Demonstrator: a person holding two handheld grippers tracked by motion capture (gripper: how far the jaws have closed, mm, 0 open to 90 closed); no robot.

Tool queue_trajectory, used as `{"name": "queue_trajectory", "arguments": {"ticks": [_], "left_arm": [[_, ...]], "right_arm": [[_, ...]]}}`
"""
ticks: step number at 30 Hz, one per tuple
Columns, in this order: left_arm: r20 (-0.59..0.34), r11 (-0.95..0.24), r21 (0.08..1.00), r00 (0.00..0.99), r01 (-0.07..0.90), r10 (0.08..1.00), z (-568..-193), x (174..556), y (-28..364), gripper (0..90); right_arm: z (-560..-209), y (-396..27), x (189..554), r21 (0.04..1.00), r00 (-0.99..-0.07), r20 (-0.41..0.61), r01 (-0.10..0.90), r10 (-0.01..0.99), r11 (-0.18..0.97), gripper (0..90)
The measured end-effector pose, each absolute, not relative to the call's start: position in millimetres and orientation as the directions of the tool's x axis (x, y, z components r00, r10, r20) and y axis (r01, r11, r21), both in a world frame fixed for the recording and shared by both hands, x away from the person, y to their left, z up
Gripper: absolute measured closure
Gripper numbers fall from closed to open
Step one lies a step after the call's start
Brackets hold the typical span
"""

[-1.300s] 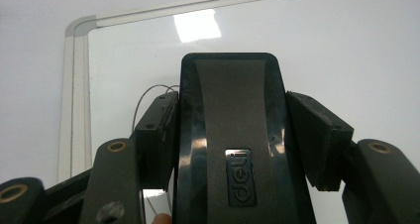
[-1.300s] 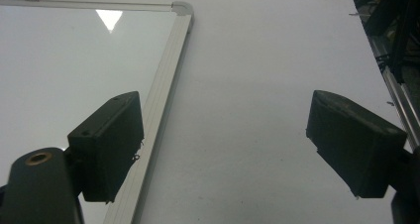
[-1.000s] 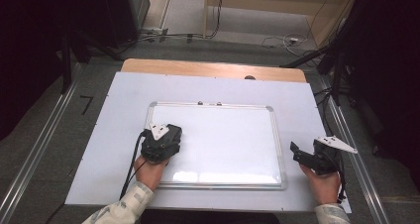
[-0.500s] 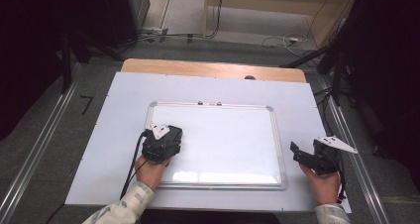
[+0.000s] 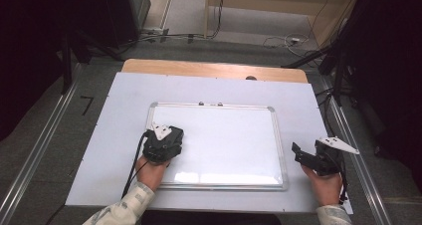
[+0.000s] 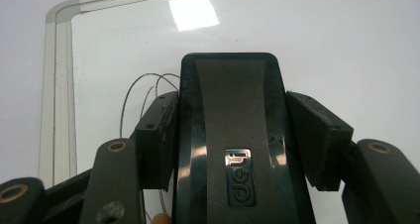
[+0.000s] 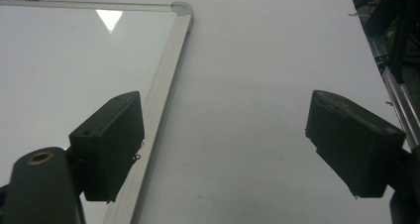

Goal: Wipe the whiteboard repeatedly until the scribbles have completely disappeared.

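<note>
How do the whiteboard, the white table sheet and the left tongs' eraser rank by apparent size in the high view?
1. White table sheet, largest.
2. Whiteboard, lying on it.
3. Eraser, smallest: gripped in the left tongs, mostly hidden beneath them.

Left gripper [image 5: 164, 141] jaws clamped on something dark; right gripper [image 5: 304, 158] jaws spread wide, nothing between.
</note>
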State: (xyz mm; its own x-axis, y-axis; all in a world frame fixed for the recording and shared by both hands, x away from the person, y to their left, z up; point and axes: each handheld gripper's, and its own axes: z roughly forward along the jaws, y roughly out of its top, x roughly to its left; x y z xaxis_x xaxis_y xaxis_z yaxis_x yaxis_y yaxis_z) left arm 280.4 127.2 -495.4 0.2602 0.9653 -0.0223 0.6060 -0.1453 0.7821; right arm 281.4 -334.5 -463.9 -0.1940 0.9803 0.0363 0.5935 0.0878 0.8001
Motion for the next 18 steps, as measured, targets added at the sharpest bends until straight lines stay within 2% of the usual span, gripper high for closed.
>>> {"name": "queue_trajectory", "arguments": {"ticks": [18], "left_arm": [[-0.019,-0.151,0.777,0.262,0.611,0.965,-495.6,289.0,135.5,41.5]], "right_arm": [[-464.0,-335.2,279.8,0.798,-0.193,0.035,0.596,0.981,0.088,13.9]]}}
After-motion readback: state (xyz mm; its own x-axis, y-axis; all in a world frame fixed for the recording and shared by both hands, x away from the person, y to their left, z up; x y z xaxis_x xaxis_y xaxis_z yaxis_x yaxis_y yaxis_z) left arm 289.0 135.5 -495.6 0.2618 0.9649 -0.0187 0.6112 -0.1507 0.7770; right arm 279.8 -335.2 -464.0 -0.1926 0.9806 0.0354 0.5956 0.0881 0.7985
